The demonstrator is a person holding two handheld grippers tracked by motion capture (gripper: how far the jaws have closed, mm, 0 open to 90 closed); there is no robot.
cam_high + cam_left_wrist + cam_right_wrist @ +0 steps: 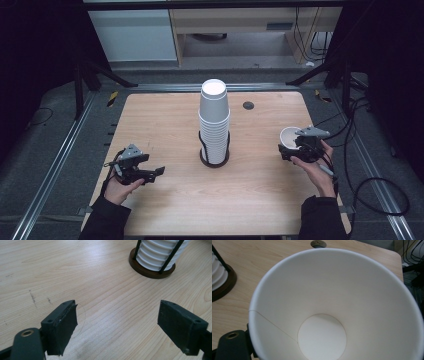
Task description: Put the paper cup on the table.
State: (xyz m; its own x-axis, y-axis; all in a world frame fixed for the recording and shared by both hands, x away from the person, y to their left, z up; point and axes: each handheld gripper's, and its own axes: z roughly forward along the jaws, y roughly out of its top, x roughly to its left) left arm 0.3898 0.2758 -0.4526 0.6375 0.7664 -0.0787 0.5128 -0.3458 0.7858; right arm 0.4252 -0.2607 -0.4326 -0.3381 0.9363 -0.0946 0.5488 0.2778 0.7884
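Closest to my right gripper's camera is the white paper cup [337,310], mouth up and facing the lens, its round bottom and side seam plain to see. The right gripper [298,148] has it clamped between the jaws; from the high view I see the cup at the table's right side, lifted a little and tipped toward the middle. The right hand [315,167] comes in from the lower right, forearm angled inward, cable trailing off the table edge.

My left gripper [117,322] has its jaws spread wide with nothing but bare wooden table [165,125] between them. It sits low over the left front of the table, the left hand [122,187] beneath it, aimed toward the stack of cups [214,120]. That stack stands upside down in a dark wire holder [152,271] at the table's centre, well apart from both grippers.
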